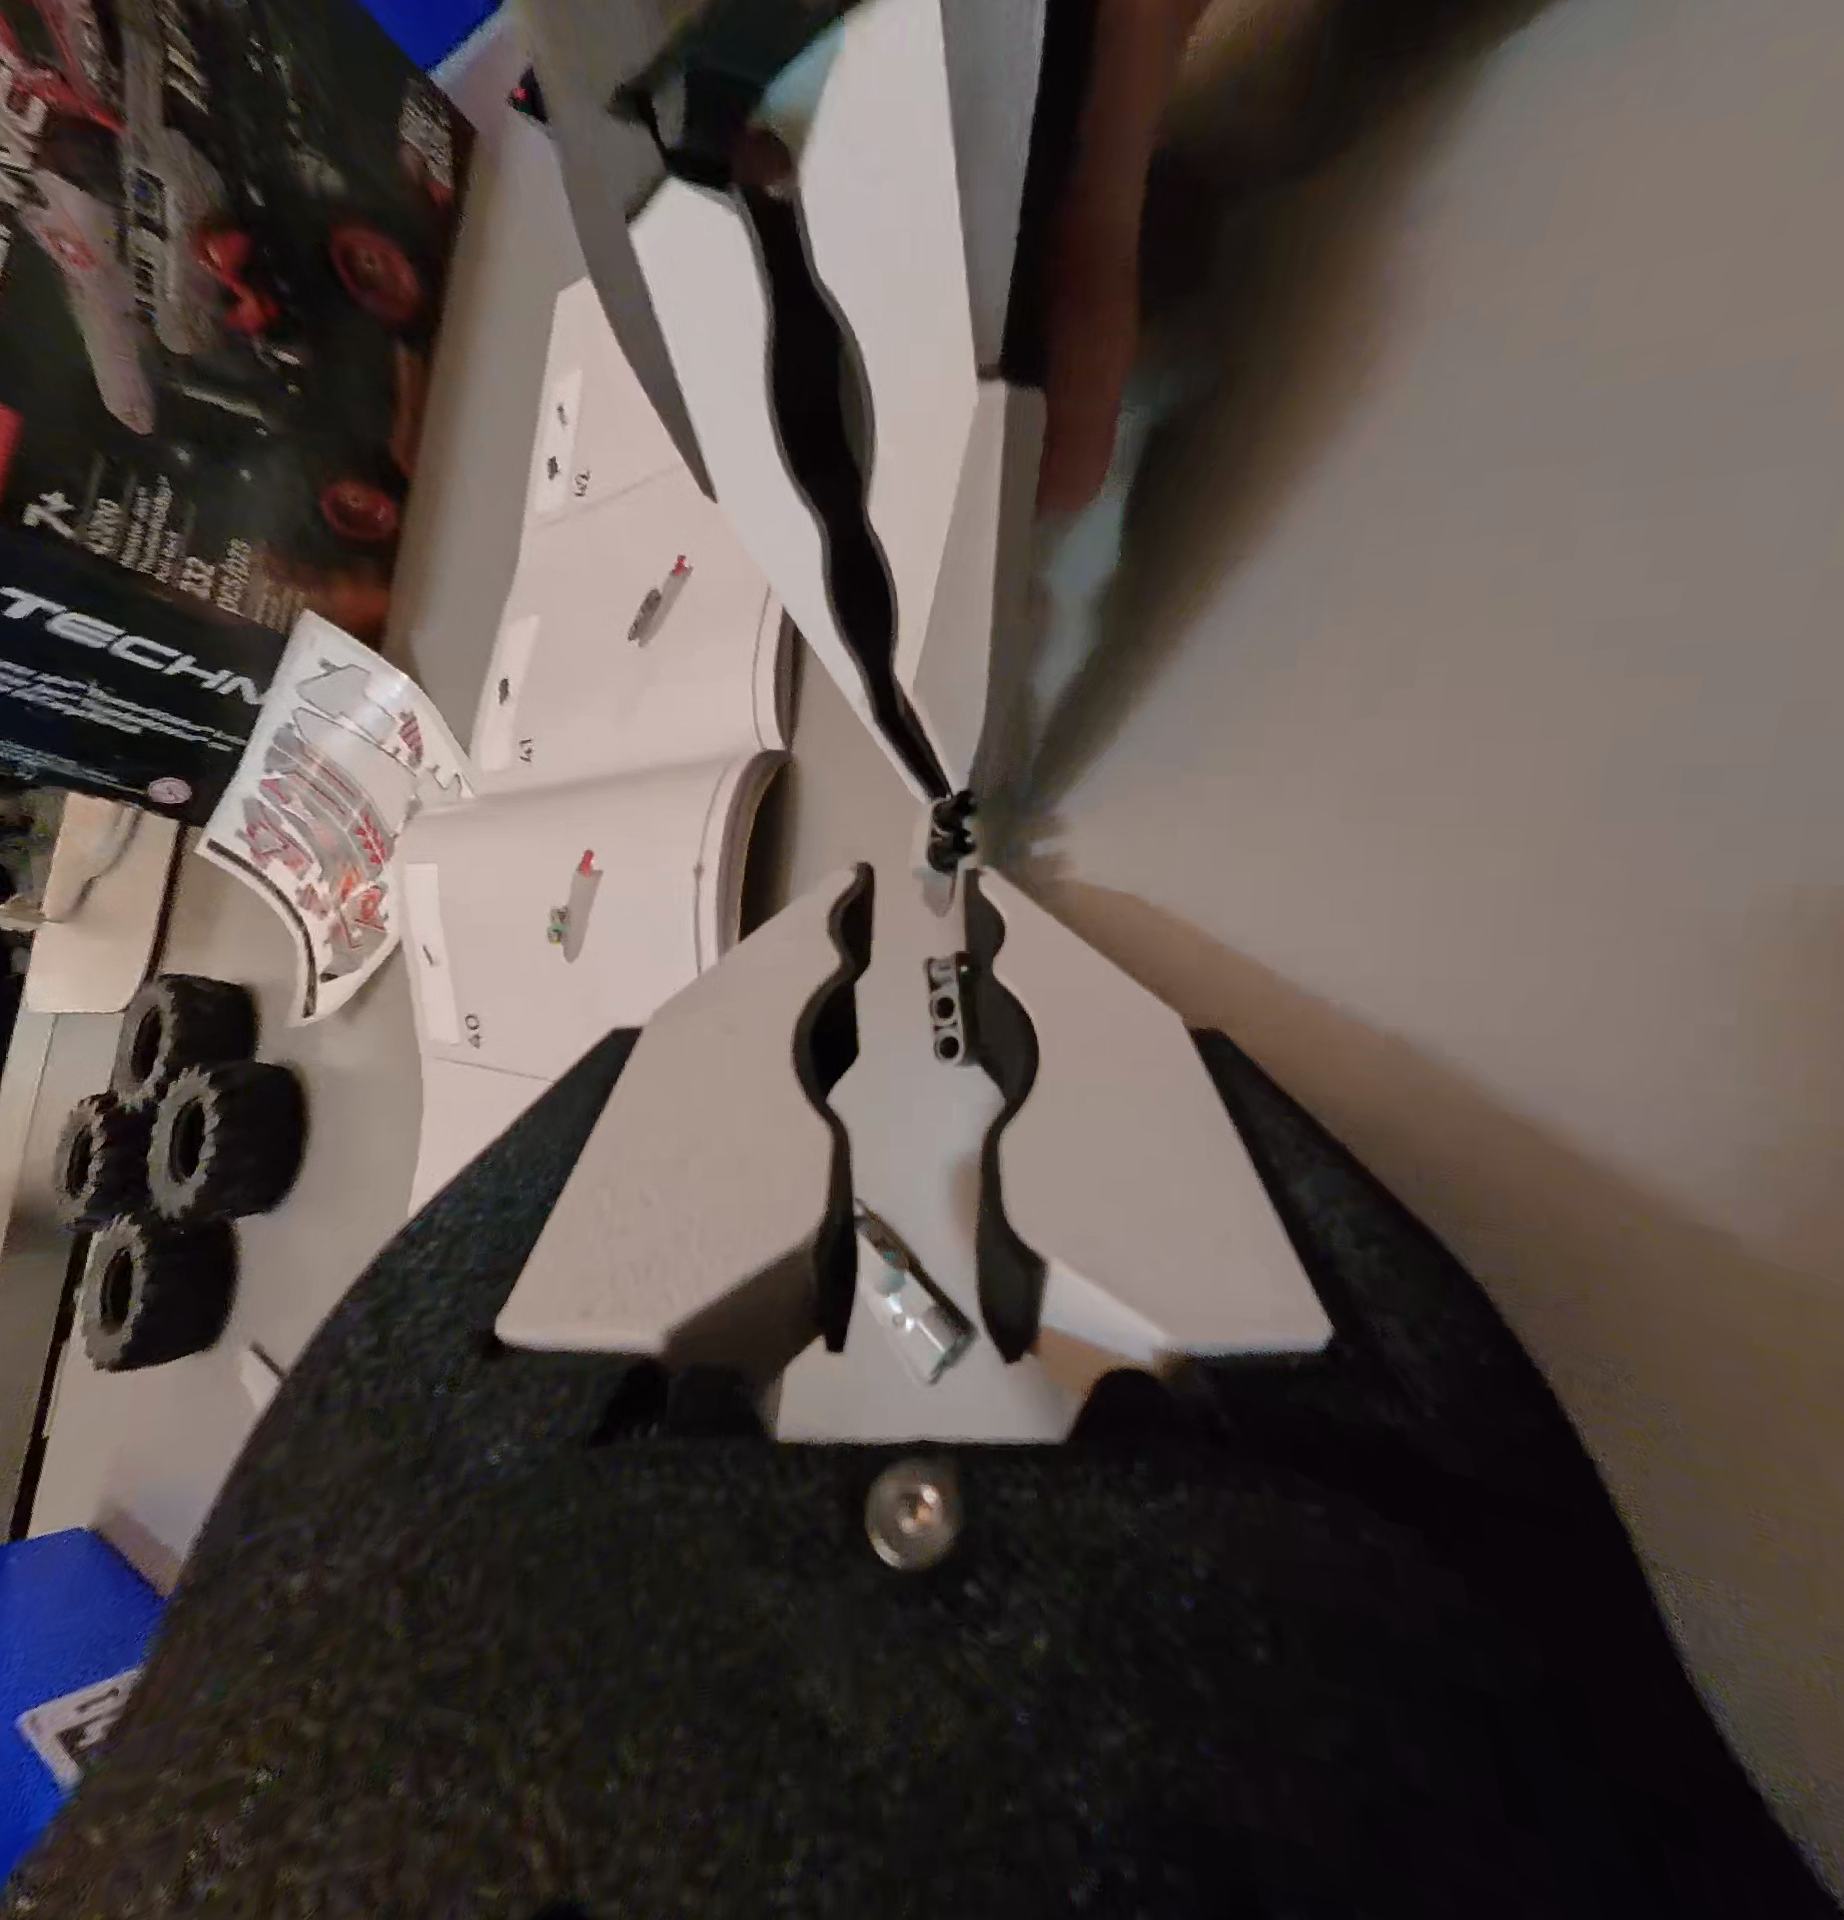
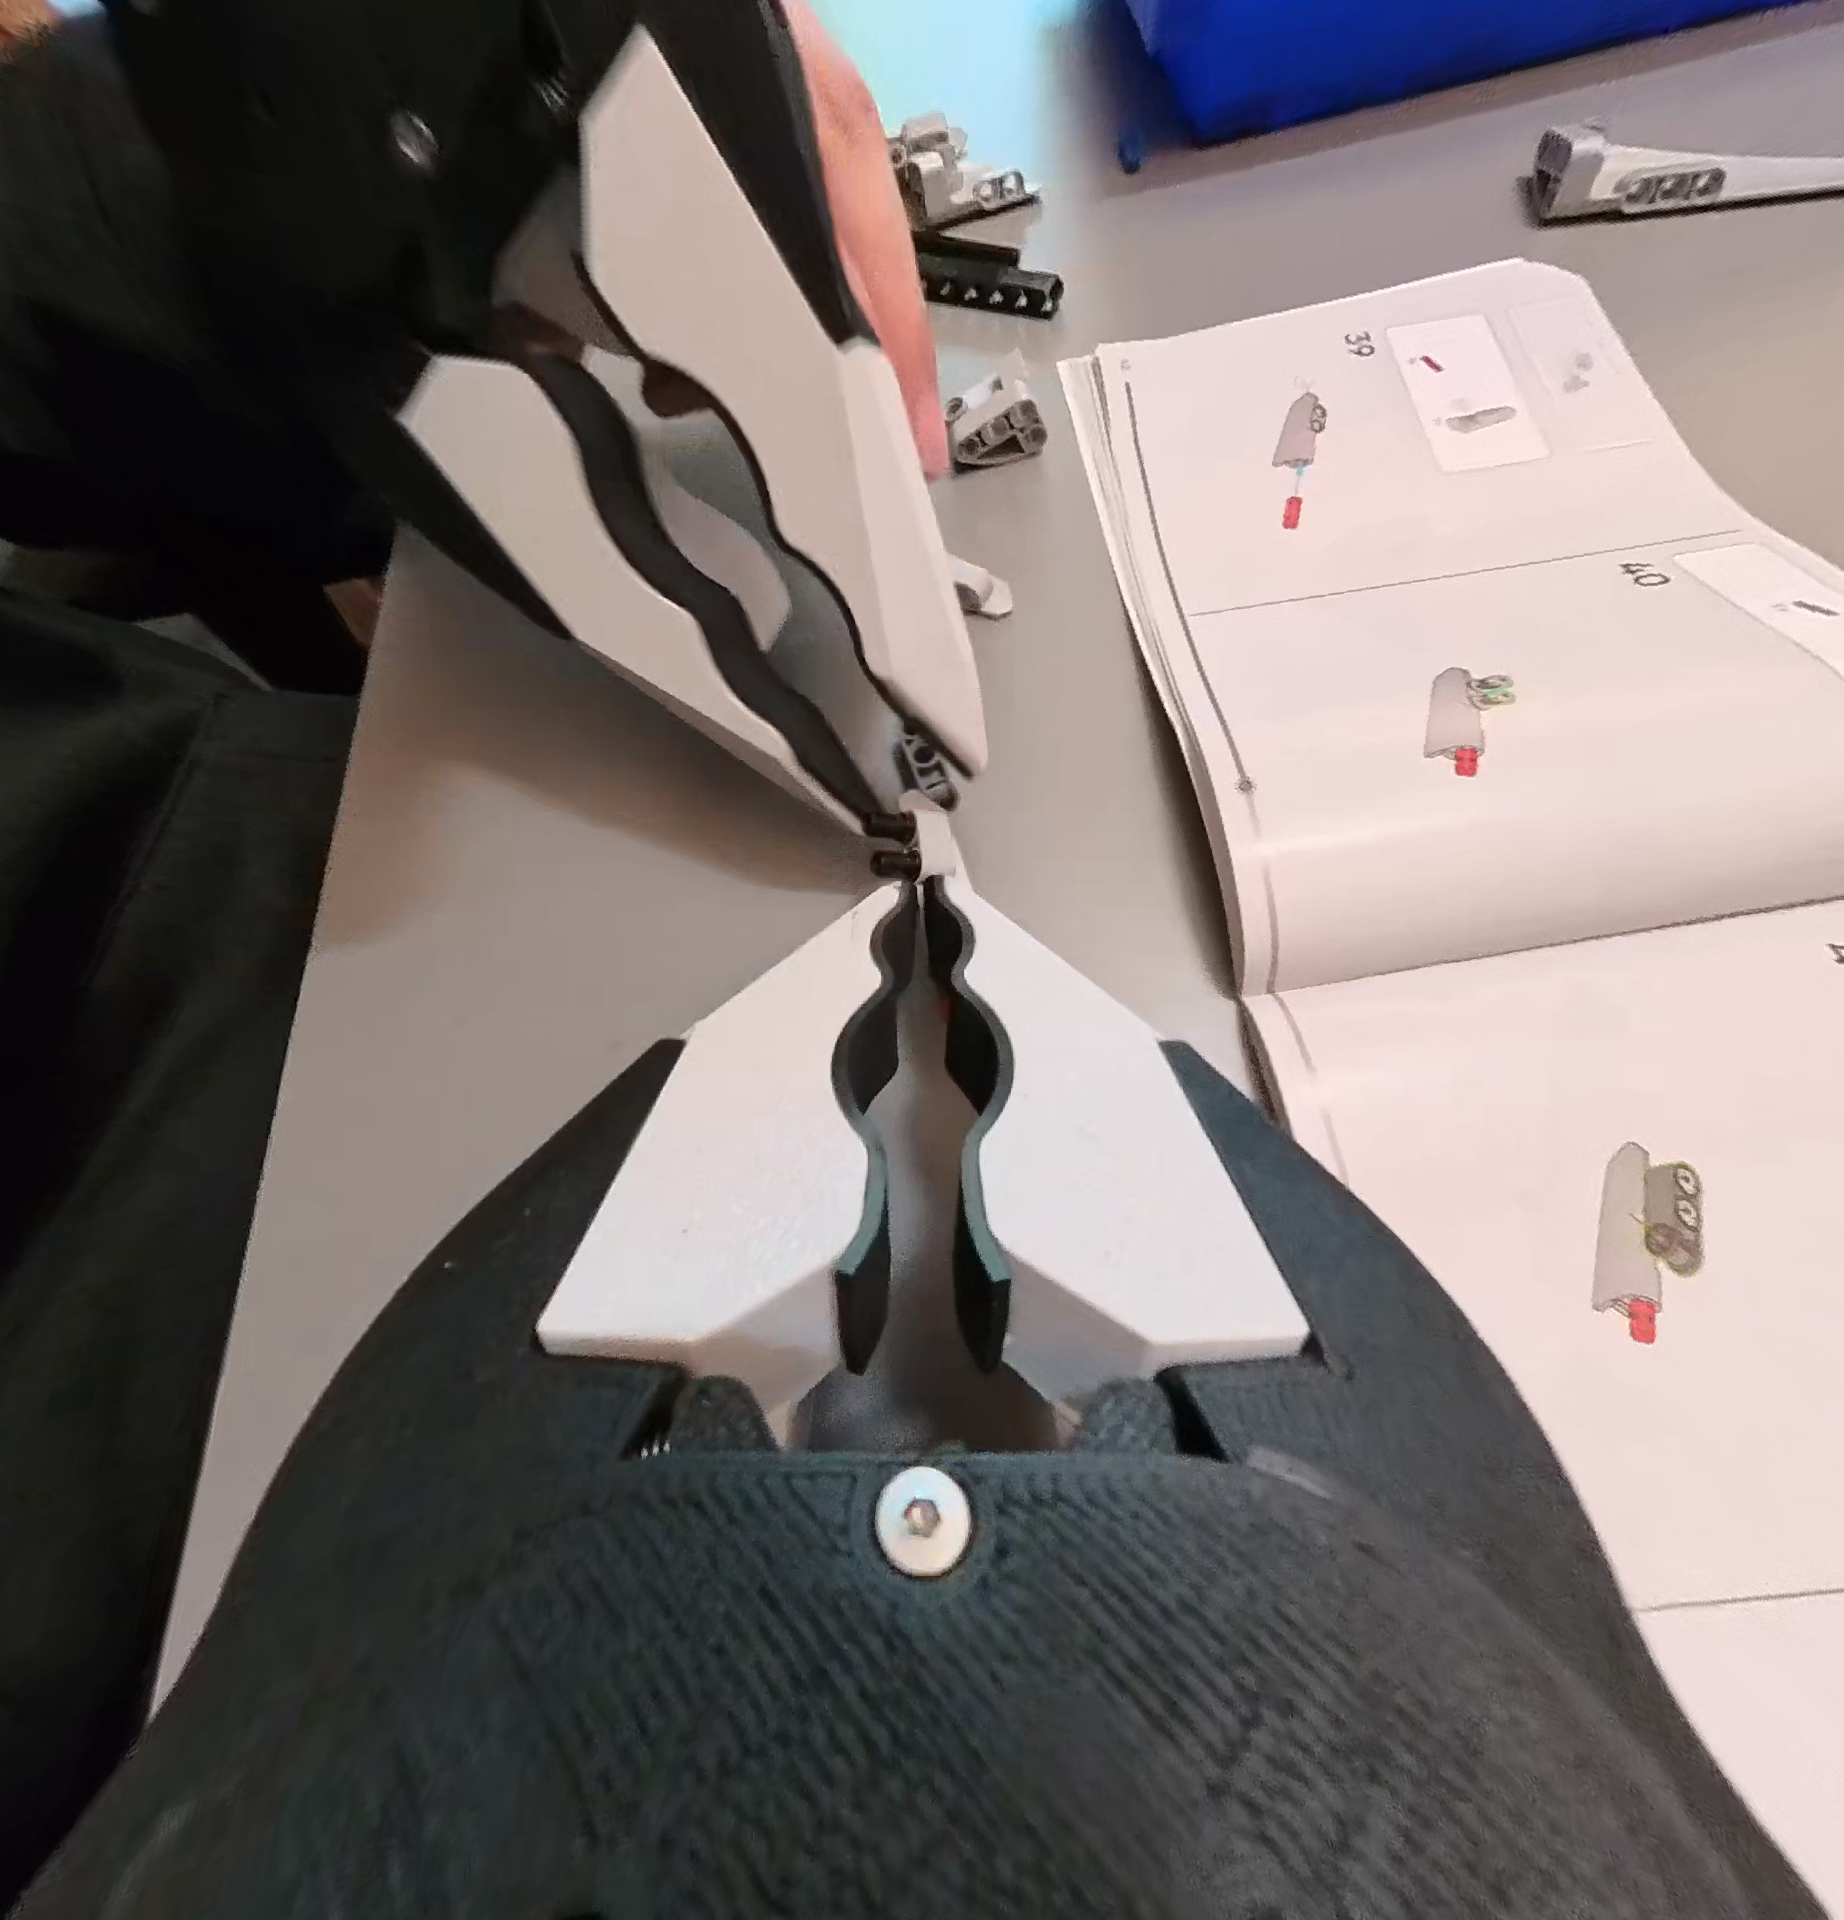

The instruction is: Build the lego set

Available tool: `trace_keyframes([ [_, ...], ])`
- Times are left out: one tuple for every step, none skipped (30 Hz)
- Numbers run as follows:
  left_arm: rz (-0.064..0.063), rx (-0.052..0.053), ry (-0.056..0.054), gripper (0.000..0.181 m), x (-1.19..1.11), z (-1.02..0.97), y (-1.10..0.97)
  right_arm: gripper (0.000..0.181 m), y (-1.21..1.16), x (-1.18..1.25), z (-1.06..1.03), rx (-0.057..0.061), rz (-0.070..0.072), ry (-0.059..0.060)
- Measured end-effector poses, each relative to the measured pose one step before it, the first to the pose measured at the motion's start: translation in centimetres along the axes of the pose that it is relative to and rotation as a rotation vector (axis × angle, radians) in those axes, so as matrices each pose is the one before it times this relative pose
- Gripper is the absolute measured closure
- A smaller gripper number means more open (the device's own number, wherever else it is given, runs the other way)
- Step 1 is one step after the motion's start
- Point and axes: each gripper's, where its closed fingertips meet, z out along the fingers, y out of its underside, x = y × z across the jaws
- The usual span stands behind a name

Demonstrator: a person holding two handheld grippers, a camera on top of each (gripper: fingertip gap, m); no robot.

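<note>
Two grippers tip to tip above the worktop (image 2: 606, 914), and this is a joining step; the left gripper (image 1: 933, 935) has its jaws pressed onto a white panel piece (image 1: 928, 1132) with a small black holed beam (image 1: 945, 1008) on it, the piece running back between the jaws; the right gripper (image 2: 918, 899) has its jaws squeezed nearly together, pinching the narrow end of what looks like that same white piece, so both seem to hold one small assembly in the air; two short black pins (image 2: 890, 844) stick out at the meeting point, just beside the left gripper's tips; the open instruction booklet (image 2: 1469, 644) lies to the right, its pages picturing a white panel with connectors; four black tyres (image 1: 170, 1143) sit in a cluster well off, with a sticker sheet (image 1: 326, 821) and the set's box (image 1: 191, 291) nearby; loose grey parts (image 2: 991, 426) wait farther back; the pins look partly seated, I'd judge; next calls for a steady, straight push along the pin axis while the other gripper braces, without twisting; whether they are fully home, cannot tell.
</note>
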Motion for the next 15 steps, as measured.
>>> trace_keyframes([
  [0.0065, 0.0064, 0.0052, 0.174, 0.12, 0.187, -0.015, 0.181, -0.164, -0.215, -0.121, 0.013, 0.0035, -0.0154],
  [0.001, 0.0162, -0.0117, 0.175, -0.118, 0.123, -0.15, 0.181, -0.125, 0.096, -0.112, 0.0105, 0.008, 0.0046],
  [0.0029, 0.0113, 0.0052, 0.175, 0.105, 0.092, -0.053, 0.181, -0.044, 0.002, -0.092, 0.0058, 0.0054, -0.0019],
  [-0.0033, 0.0046, 0.0059, 0.175, 0.082, 0.082, 0.049, 0.181, 0.026, -0.202, -0.03, 0.0001, 0.0022, -0.0146],
  [-0.0042, 0.0048, -0.0073, 0.176, -0.11, 0.05, 0.009, 0.181, 0.007, 0.018, -0.02, 0.0001, 0.0027, 0.001],
  [0.0051, 0.0057, 0.0027, 0.176, 0.039, 0.006, 0.018, 0.181, -0.02, 0.073, -0.017, 0.0017, 0.0007, 0.005],
  [-0.0008, 0.0092, 0.0072, 0.176, 0.06, -0.057, -0.027, 0.181, 0.002, -0.111, 0.004, -0.0003, -0.0048, -0.0058],
  [-0.0124, 0.0136, 0.0078, 0.177, 0.007, -0.07, -0.037, 0.181, -0.04, -0.049, -0.014, 0.0027, -0.0069, 0.0014],
  [-0.0232, 0.0098, 0.0132, 0.177, 0.015, -0.066, 0.095, 0.18, -0.046, -0.018, -0.046, 0.0037, -0.0083, 0.0059],
  [-0.027, 0.0118, 0.0131, 0.177, -0.03, -0.084, 0.078, 0.174, -0.038, -0.138, -0.008, 0.0027, -0.0167, 0.0026],
  [-0.0237, 0.0228, 0.0152, 0.177, 0.023, -0.112, -0.098, 0.169, -0.007, -0.188, 0.004, 0.0, -0.0291, 0.0069],
  [-0.0209, 0.0229, 0.0086, 0.177, -0.042, -0.097, -0.131, 0.168, -0.014, -0.093, -0.003, 0.0007, -0.0377, 0.0185],
  [-0.0213, 0.0182, 0.0143, 0.177, 0.052, -0.045, -0.059, 0.168, -0.051, 0.061, -0.024, 0.0031, -0.0355, 0.0277],
  [-0.0221, 0.0188, 0.0242, 0.177, 0.211, -0.007, -0.107, 0.17, -0.06, 0.072, -0.052, 0.0041, -0.0251, 0.0243],
  [-0.0177, 0.0189, 0.0125, 0.177, 0.07, -0.015, -0.148, 0.17, -0.011, 0.05, -0.033, 0.0015, -0.0144, 0.0151],
])
